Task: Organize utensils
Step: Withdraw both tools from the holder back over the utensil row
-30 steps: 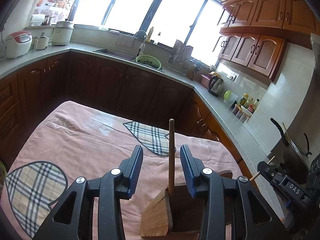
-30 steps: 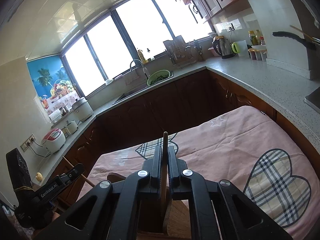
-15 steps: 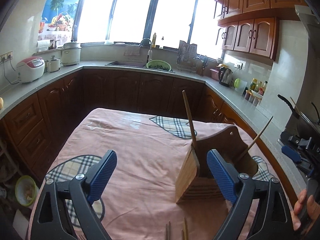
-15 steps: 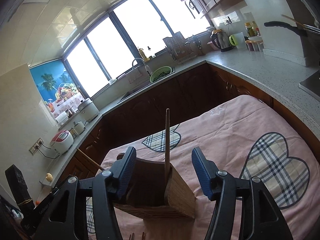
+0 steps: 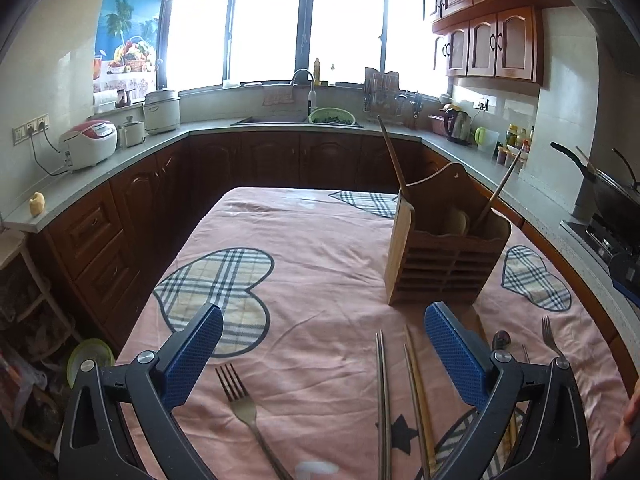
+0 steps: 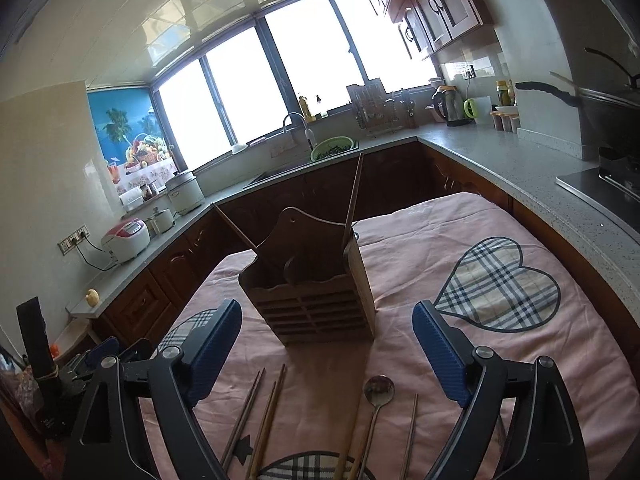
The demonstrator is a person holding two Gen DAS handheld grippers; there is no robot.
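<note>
A wooden utensil holder (image 5: 444, 256) (image 6: 316, 296) stands on the pink cloth with two wooden sticks (image 5: 392, 160) (image 6: 354, 196) leaning in it. My left gripper (image 5: 324, 316) hovers short of it, jaws opening, nothing between them. Under it lie a fork (image 5: 240, 396), metal chopsticks (image 5: 382, 400) and wooden chopsticks (image 5: 418, 392). A spoon (image 5: 502, 338) and a second fork (image 5: 550, 336) lie to the right. My right gripper (image 6: 328, 314) faces the holder from the near side, jaws opening and empty, above chopsticks (image 6: 256, 412) and the spoon (image 6: 378, 390).
The table (image 5: 320, 248) wears a pink cloth with plaid hearts. Dark wooden cabinets and a grey counter (image 5: 132, 152) surround it on three sides, with a rice cooker (image 5: 90, 144), sink (image 5: 280, 120) and kettle (image 5: 458, 124). A pan (image 5: 612, 188) sits on the stove at right.
Both grippers let go of the wooden sticks standing in the holder, opened wide and drew back from it. The loose utensils on the cloth came into view.
</note>
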